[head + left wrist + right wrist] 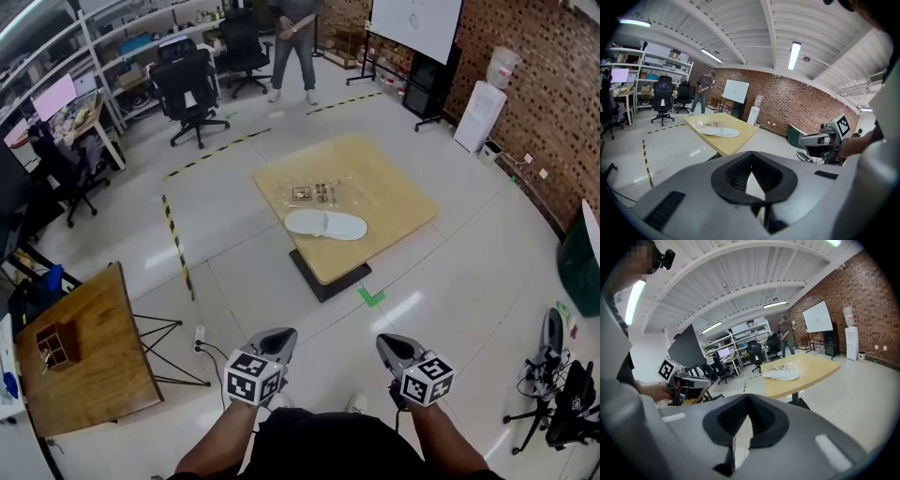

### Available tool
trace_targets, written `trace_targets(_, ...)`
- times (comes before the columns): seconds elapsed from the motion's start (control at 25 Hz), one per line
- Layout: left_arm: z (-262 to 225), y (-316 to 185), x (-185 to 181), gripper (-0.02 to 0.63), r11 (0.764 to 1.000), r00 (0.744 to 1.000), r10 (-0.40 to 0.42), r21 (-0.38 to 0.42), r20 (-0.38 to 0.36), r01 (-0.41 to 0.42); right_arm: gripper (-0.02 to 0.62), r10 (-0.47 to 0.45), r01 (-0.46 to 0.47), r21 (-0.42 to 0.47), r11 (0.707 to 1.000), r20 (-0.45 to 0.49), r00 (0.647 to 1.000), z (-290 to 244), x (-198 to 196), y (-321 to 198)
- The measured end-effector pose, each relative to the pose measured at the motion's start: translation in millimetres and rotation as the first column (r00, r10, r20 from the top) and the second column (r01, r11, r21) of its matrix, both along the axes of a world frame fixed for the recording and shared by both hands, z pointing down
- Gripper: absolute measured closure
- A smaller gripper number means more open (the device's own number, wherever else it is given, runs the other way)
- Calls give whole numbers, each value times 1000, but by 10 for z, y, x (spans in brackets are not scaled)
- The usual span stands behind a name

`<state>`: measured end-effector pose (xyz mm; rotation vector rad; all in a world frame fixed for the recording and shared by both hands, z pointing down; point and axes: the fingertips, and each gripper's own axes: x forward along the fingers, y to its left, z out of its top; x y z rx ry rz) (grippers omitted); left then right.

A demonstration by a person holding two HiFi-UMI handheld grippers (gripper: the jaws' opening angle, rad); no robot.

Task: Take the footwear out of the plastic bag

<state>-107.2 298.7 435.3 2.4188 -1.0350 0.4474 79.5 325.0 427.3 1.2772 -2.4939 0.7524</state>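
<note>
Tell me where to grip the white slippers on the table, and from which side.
Probably the thin near edge of the white slippers, coming low from the near side of the table: they lie flat, lengthwise across the head view, and the clear plastic bag lies on their far side.

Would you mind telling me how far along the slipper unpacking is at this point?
Done, apparently: the white slippers lie bare on the wooden table, beside the crumpled clear plastic bag, though from this far off a slight overlap cannot be excluded. In hand: nothing; the left tongs and right tongs are both shut, empty, held away from the table. Left: seemingly nothing.
</note>
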Motion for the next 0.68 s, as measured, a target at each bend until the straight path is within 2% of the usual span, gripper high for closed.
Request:
trace_targets(0.24, -18, 4, -123, 599, 1000, 1000, -4, 3, 27, 3, 595, 5, -5, 2, 1000, 18, 1000, 19, -27, -32)
trace_targets(0.68, -77, 4, -90, 598, 999, 999, 23, 25, 36, -23, 595, -13, 13, 1, 1000, 4, 1000, 13, -73, 31)
